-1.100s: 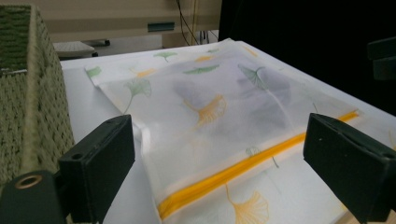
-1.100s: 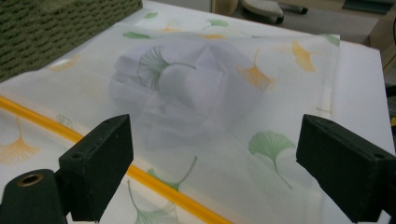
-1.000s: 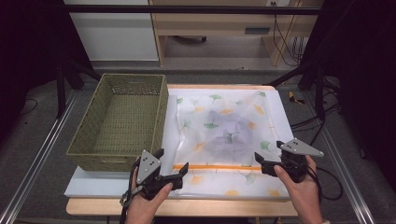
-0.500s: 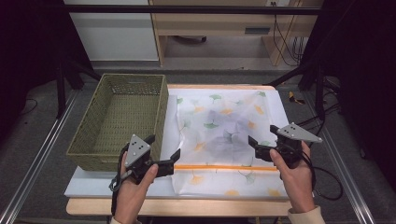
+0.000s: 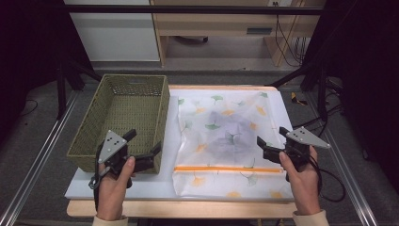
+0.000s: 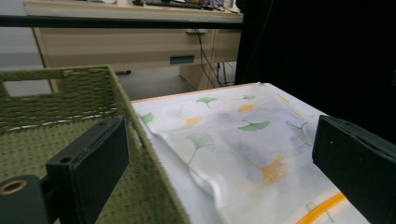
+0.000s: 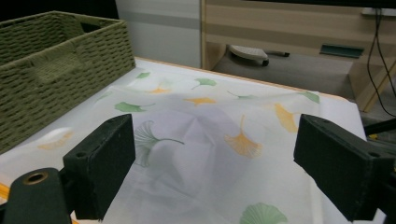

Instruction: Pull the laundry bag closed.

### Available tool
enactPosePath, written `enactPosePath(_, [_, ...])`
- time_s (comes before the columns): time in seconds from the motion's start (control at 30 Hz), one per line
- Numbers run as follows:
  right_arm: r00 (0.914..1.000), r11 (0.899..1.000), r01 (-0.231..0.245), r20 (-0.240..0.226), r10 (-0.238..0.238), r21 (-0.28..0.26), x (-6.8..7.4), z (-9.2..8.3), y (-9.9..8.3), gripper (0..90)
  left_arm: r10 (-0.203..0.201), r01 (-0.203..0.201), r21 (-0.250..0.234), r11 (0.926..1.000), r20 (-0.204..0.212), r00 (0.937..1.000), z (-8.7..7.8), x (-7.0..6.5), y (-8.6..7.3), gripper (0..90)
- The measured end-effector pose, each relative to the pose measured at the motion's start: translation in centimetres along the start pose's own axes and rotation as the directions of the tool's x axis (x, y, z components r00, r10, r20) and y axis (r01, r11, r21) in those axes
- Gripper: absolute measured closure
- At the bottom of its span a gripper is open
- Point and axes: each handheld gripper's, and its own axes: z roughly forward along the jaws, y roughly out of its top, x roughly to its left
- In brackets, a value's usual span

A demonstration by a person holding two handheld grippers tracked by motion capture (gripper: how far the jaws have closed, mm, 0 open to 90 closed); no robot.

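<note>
A translucent zip bag [image 5: 226,136] printed with ginkgo leaves lies flat on the white table top, an orange strip [image 5: 221,168] across its near end. A grey shape [image 5: 228,132] shows dimly through its middle. My left gripper [image 5: 143,142] hangs open over the near right corner of the olive woven basket [image 5: 122,117], left of the bag. My right gripper [image 5: 271,136] is open at the bag's right edge, pointing left. In the left gripper view, its jaws [image 6: 222,158] span the basket wall [image 6: 70,116] and bag [image 6: 233,140]. The right gripper [image 7: 222,163] holds nothing above the bag [image 7: 210,121].
The basket [image 7: 51,65] has nothing inside and stands at the table's left. A bare white strip [image 5: 127,188] runs along the near edge. A wooden desk [image 5: 221,19] stands beyond the table. Cables [image 5: 329,183] trail at the right, and metal rails [image 5: 37,160] flank the table.
Both grippers have drawn back from the bag's near end. The left one moved left and farther off, over the basket's corner. The right one moved farther off along the bag's right edge.
</note>
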Motion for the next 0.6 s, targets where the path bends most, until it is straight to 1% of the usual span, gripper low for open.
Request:
enactPosePath(0.13, [0.9997,1.000,-0.014,0.019,0.014,0.003,-0.7,-0.4,-0.7,13.5,-0.008,0.008,-0.005,1.0000,-0.021,0.9998,-0.6,1.1,-0.1,3.5])
enactPosePath(0.27, [0.9993,1.000,-0.012,0.035,0.011,0.005,-1.2,-0.7,-1.4,13.5,-0.015,0.014,-0.014,0.9998,-0.045,0.9989,-1.3,2.0,-0.1,3.5])
enactPosePath(0.4, [0.9983,0.999,-0.036,0.045,0.036,0.012,-1.7,-0.8,-1.9,13.5,-0.025,0.024,-0.020,0.9995,-0.064,0.9977,-1.9,2.9,-0.1,3.5])
enactPosePath(0.57, [0.9975,0.999,-0.041,0.058,0.040,0.013,-2.2,-1.0,-2.1,13.1,-0.038,0.037,-0.024,0.9990,-0.086,0.9956,-2.5,4.0,-0.3,3.5])
enactPosePath(0.6, [0.9971,0.999,-0.049,0.058,0.048,0.010,-2.3,-1.1,-2.1,13.1,-0.044,0.042,-0.025,0.9988,-0.089,0.9950,-2.6,4.2,-0.3,3.5])
